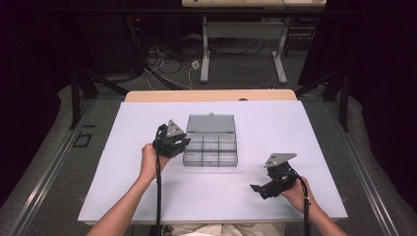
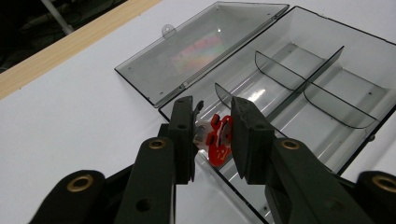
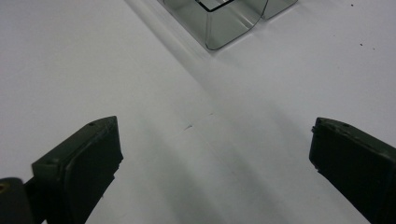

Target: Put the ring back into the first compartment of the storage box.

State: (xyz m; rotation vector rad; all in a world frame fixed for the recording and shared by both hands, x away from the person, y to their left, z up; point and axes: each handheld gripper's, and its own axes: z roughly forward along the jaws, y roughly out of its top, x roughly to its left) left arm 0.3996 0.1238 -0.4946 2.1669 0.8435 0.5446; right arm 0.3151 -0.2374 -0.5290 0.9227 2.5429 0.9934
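A small red piece [image 2: 218,140], flat and lobed with round holes and a pale clear part on its left side, sits pinched between the jaws of the left gripper [image 2: 212,135] at the centre of the left gripper view. It stands on edge, its long axis running roughly top to bottom in that frame; finer detail is hard to make out. It hangs just over the near edge of a smoky clear plastic organiser box [image 2: 364,70], whose hinged lid [image 2: 201,51] lies folded open flat on the white desk [image 2: 70,112] at upper left. There is one box with curved dividers, one red piece, and two grippers. In the high view the box [image 1: 210,150] sits at centre, the left gripper [image 1: 183,142] at its left edge. The right gripper [image 1: 256,188] rests at lower right, well apart, its jaws spread wide over bare desk.
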